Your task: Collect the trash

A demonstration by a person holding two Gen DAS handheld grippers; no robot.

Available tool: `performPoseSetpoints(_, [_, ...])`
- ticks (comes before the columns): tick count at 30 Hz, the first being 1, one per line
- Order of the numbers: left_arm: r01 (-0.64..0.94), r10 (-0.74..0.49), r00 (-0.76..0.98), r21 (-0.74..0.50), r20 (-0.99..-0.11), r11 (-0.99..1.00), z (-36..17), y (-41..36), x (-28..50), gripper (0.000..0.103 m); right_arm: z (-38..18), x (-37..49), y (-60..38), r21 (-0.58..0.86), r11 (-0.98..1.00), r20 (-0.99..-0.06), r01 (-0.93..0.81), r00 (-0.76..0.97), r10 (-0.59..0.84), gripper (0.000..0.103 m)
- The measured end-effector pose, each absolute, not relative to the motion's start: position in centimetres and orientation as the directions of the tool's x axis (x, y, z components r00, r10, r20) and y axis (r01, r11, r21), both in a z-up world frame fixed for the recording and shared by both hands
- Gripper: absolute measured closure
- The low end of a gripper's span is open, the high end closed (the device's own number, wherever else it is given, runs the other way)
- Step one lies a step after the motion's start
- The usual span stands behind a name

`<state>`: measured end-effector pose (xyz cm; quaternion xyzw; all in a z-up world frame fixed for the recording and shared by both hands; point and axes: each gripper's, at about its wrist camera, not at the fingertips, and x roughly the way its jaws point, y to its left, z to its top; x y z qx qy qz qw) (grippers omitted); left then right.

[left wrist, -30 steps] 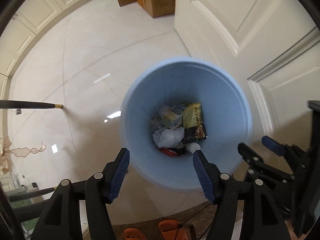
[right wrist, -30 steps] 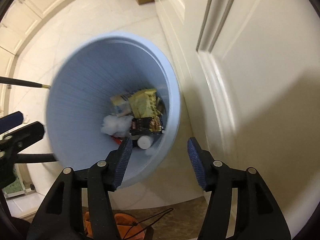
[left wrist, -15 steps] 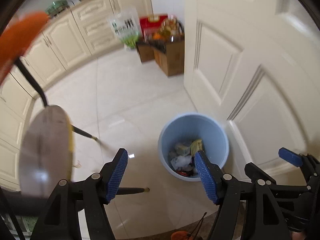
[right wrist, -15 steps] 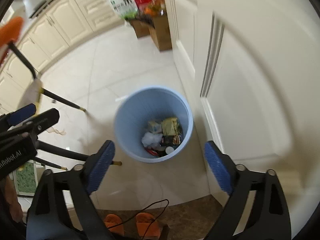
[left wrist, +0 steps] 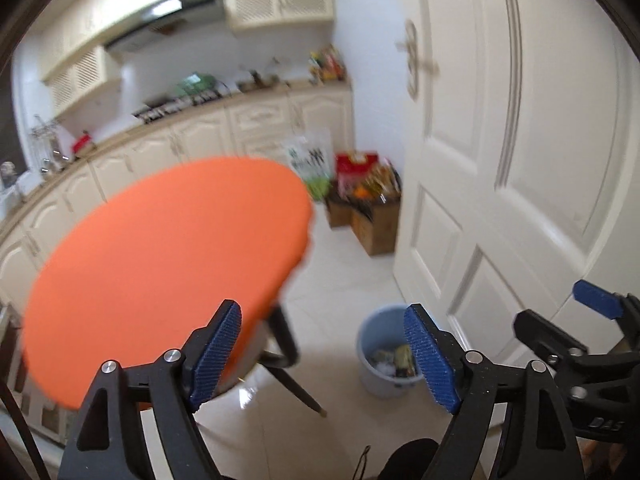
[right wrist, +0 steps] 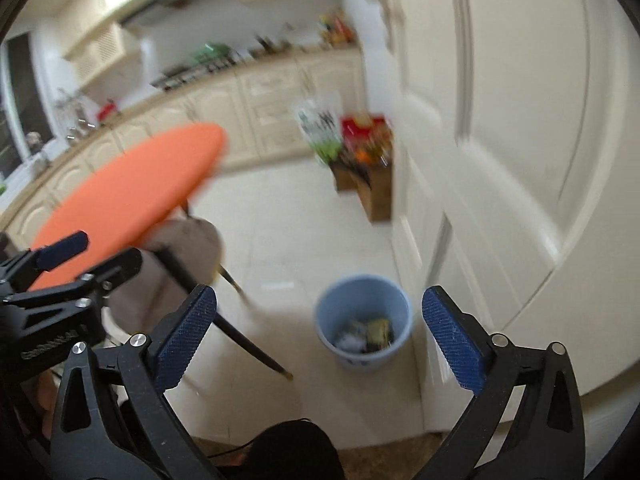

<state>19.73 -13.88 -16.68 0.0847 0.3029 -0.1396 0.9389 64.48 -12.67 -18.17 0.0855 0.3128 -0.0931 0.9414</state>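
A light blue trash bin [left wrist: 378, 338] [right wrist: 362, 316] stands on the tiled floor beside a white door, far below both grippers. Wrappers and crumpled paper [right wrist: 366, 336] lie in its bottom. My left gripper [left wrist: 324, 354] is high above the floor, its jaws opening with nothing between them. My right gripper [right wrist: 318, 336] also hangs high over the bin, its jaws opening wide and empty. The right gripper's fingers [left wrist: 596, 306] show at the right edge of the left wrist view.
A round orange tabletop [left wrist: 168, 264] [right wrist: 128, 196] on dark legs stands close on the left. The white panelled door [left wrist: 520, 160] fills the right. Cardboard boxes with groceries [left wrist: 366, 204] sit by the cream kitchen cabinets [left wrist: 208, 136] at the back.
Both grippers rose from just over the bin's mouth to well above the floor and tilted up toward the kitchen. The bin shrank in view. Both pairs of jaws spread wider.
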Motion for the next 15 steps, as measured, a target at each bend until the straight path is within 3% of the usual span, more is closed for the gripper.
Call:
performPoseSetpoints(3, [0.269,-0.199,0.818,0.052,-0.54,0.962,-13.9,-10.9,14.9,0.01,-14.7,62.4,-9.9,0.083,0.98,-0.534,0.18,0.839,-0.109,0.0])
performPoseSetpoints(9, [0.214,-0.184,0.886,0.023,-0.425,0.977,-9.7,-7.0,4.7,0.001,-9.3,58.1,-5.3,0.044,0.993,-0.42,0.108,0.904,-0.08,0.0])
performPoseSetpoints(15, [0.161,-0.139,0.942,0.048,-0.306,0.986,-7.8,-5.8,-2.9,0.001,-5.0,54.3,-2.2,0.007,0.998,-0.299,0.059,0.953,-0.054,0.0])
